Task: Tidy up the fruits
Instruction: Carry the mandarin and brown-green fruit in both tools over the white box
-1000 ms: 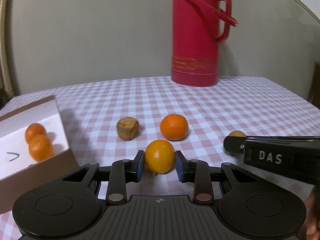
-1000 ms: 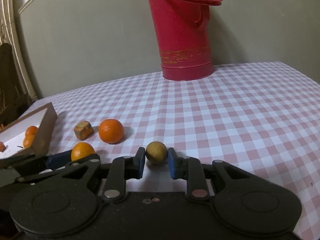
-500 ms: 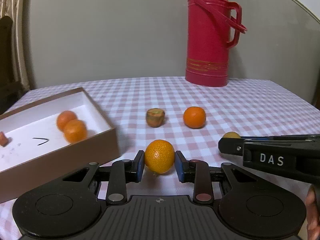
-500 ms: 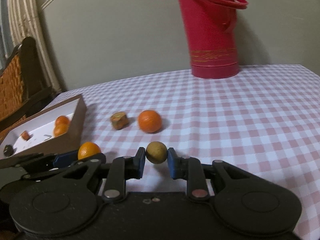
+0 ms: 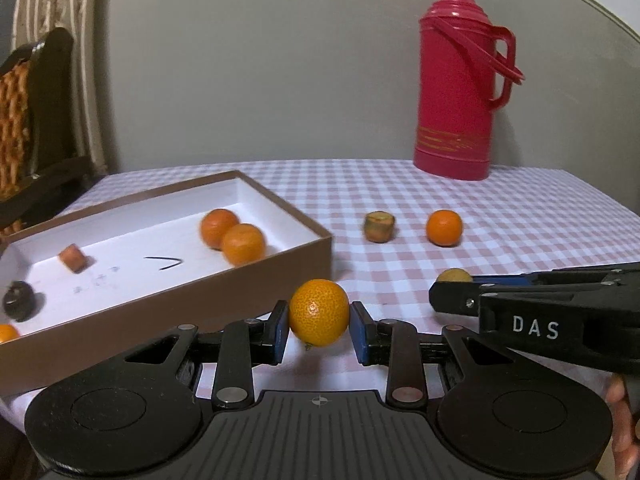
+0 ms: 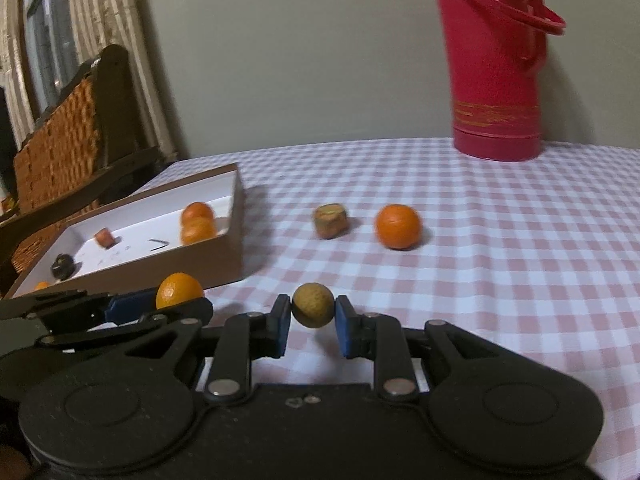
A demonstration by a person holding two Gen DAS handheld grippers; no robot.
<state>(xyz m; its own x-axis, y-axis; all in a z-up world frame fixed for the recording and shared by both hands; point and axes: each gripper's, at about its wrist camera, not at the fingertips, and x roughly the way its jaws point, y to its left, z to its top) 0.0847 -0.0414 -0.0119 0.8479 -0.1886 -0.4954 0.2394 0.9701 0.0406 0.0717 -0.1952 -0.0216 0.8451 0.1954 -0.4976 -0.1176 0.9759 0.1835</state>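
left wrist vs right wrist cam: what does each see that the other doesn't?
Left wrist only: the red plastic thermos's cap, and the DAS label on the right gripper.

Right wrist only: the window behind the striped curtain.

Both: the left gripper shut on a bright orange citrus fruit, a small brown-yellow round fruit in the right gripper's jaws, the brown cardboard box, the checked tablecloth.

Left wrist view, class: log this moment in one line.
left claw: shut on round orange mandarin | right claw: shut on small brownish-yellow round fruit | brown cardboard box: beside
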